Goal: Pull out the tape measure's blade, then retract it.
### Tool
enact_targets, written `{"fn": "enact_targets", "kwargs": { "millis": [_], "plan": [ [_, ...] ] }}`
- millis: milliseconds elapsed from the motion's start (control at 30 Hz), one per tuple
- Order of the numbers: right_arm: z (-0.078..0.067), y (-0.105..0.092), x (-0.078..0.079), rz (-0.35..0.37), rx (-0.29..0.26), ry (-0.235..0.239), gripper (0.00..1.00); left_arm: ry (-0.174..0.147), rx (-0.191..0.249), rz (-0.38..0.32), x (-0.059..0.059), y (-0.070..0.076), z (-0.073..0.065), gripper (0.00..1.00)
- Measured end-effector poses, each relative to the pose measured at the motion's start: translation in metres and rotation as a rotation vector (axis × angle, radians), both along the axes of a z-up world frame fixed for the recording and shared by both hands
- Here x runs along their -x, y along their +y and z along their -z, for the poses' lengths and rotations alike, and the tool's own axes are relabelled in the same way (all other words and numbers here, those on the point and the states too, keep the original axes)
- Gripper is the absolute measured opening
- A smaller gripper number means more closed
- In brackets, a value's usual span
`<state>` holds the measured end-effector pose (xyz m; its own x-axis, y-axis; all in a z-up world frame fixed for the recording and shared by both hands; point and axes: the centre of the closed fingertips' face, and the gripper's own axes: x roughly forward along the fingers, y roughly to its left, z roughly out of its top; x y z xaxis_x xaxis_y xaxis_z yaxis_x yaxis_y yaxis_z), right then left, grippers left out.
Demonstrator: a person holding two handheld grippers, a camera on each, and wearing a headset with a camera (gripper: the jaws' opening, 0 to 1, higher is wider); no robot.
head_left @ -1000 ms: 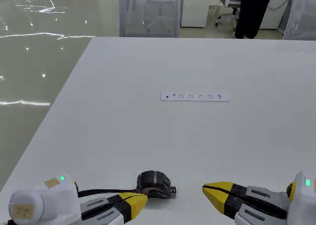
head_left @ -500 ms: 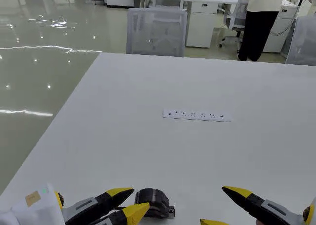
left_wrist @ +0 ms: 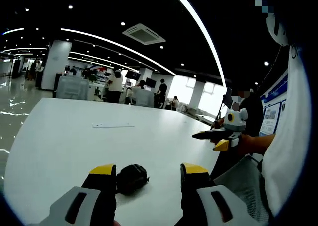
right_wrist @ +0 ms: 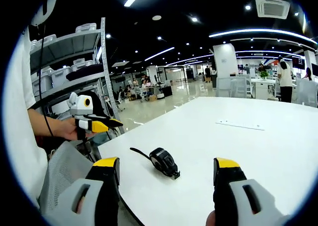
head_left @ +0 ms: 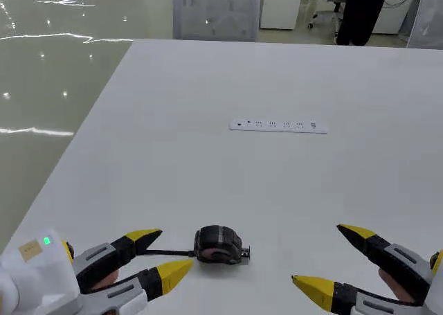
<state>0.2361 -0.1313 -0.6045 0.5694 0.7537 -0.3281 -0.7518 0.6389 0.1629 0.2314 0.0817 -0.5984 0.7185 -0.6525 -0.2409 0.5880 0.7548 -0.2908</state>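
A dark round tape measure lies on the white table near its front edge, with a black strap trailing to its left and its blade tip on the right side. My left gripper stands open just left of the tape measure, nothing between its yellow-tipped jaws. To the right, my right gripper is open too, a short way from the tape measure. The left gripper comes into the right gripper view, and the right gripper into the left gripper view.
A white power strip lies flat on the table farther back, also seen as the power strip. A mesh chair stands behind the far edge, and a person stands beyond. The glossy floor lies off the table's left edge.
The head camera has tilted, shifting the whole picture. Both grippers went from shut to open over the second, and the left one now sits farther left of the tape measure. The tape measure has stayed put.
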Motion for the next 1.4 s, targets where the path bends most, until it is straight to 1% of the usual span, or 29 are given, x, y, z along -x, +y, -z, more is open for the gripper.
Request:
{"fn": "enact_targets", "kwargs": {
  "millis": [67, 100, 167, 200, 233, 267, 300, 333, 367, 400, 433, 467, 633, 733, 767, 800, 833, 867, 900, 933, 1033, 1067, 1100, 1133, 1233, 1267, 1333, 1400],
  "plan": [
    [0.003, -0.001, 0.0, -0.001, 0.008, 0.006, 0.77, 0.005, -0.003, -0.003, 0.0, 0.002, 0.001, 0.52],
    [0.004, -0.002, 0.0, -0.001, 0.012, 0.009, 0.79, 0.007, -0.004, -0.005, -0.001, 0.002, 0.002, 0.55],
    [0.014, -0.006, 0.002, -0.005, 0.045, 0.035, 0.82, 0.02, -0.038, -0.023, -0.002, 0.011, 0.008, 0.64],
    [0.02, -0.008, 0.003, -0.008, 0.061, 0.047, 0.84, 0.026, -0.055, -0.032, -0.003, 0.015, 0.012, 0.7],
    [0.025, -0.01, 0.004, -0.01, 0.077, 0.06, 0.85, 0.033, -0.071, -0.041, -0.003, 0.019, 0.015, 0.74],
    [0.043, -0.013, 0.003, -0.003, 0.124, 0.059, 0.87, 0.077, -0.115, -0.063, -0.001, 0.034, 0.031, 0.76],
    [0.048, -0.012, 0.003, -0.003, 0.126, 0.071, 0.9, 0.087, -0.109, -0.056, 0.0, 0.034, 0.034, 0.77],
    [0.056, -0.011, 0.006, -0.013, 0.127, 0.111, 0.95, 0.113, -0.085, -0.047, 0.004, 0.032, 0.037, 0.81],
    [0.061, -0.009, 0.011, -0.036, 0.136, 0.148, 1.0, 0.127, -0.071, -0.048, 0.004, 0.031, 0.039, 0.86],
    [0.065, -0.01, 0.014, -0.073, 0.17, 0.142, 0.99, 0.152, -0.091, -0.051, 0.005, 0.032, 0.045, 0.92],
    [0.068, -0.013, 0.013, -0.074, 0.191, 0.124, 0.99, 0.148, -0.101, -0.051, 0.004, 0.031, 0.046, 0.95],
    [0.073, -0.014, 0.015, -0.084, 0.203, 0.13, 1.0, 0.14, -0.109, -0.04, 0.005, 0.03, 0.047, 0.96],
    [0.076, -0.015, 0.016, -0.088, 0.202, 0.147, 1.0, 0.149, -0.123, -0.033, 0.005, 0.03, 0.049, 1.0],
    [0.079, -0.019, 0.015, -0.086, 0.198, 0.167, 1.0, 0.165, -0.191, -0.005, 0.007, 0.032, 0.059, 1.0],
    [0.083, -0.03, 0.007, -0.081, 0.255, 0.127, 1.0, 0.158, -0.301, 0.068, 0.012, 0.026, 0.073, 1.0],
    [0.083, -0.031, 0.006, -0.088, 0.266, 0.116, 1.0, 0.162, -0.306, 0.076, 0.013, 0.025, 0.075, 1.0],
    [0.084, -0.03, 0.007, -0.091, 0.262, 0.119, 1.0, 0.168, -0.316, 0.084, 0.014, 0.024, 0.079, 1.0],
    [0.085, -0.031, 0.005, -0.092, 0.258, 0.12, 1.0, 0.166, -0.321, 0.094, 0.014, 0.022, 0.082, 1.0],
    [0.087, -0.032, 0.003, -0.095, 0.256, 0.121, 1.0, 0.172, -0.328, 0.091, 0.013, 0.021, 0.084, 1.0],
    [0.089, -0.032, 0.002, -0.097, 0.258, 0.122, 1.0, 0.174, -0.329, 0.091, 0.014, 0.02, 0.084, 1.0],
    [0.089, -0.032, 0.0, -0.103, 0.258, 0.115, 0.98, 0.165, -0.322, 0.086, 0.013, 0.019, 0.082, 1.0],
    [0.089, -0.032, 0.0, -0.103, 0.258, 0.113, 0.94, 0.165, -0.32, 0.085, 0.013, 0.019, 0.082, 1.0],
    [0.089, -0.032, -0.001, -0.102, 0.258, 0.112, 0.87, 0.164, -0.319, 0.084, 0.013, 0.019, 0.082, 1.0],
    [0.087, -0.031, -0.003, -0.099, 0.259, 0.099, 0.86, 0.169, -0.313, 0.083, 0.013, 0.02, 0.083, 1.0],
    [0.082, -0.029, -0.011, -0.088, 0.261, 0.06, 0.87, 0.182, -0.293, 0.081, 0.013, 0.021, 0.086, 1.0],
    [0.081, -0.027, -0.011, -0.076, 0.25, 0.076, 0.87, 0.183, -0.263, 0.079, 0.011, 0.021, 0.083, 1.0],
    [0.082, -0.027, -0.009, -0.076, 0.257, 0.078, 0.87, 0.179, -0.266, 0.079, 0.01, 0.022, 0.082, 1.0],
    [0.082, -0.028, -0.004, -0.077, 0.257, 0.078, 0.87, 0.177, -0.261, 0.08, 0.009, 0.022, 0.081, 1.0]
  ]
}}
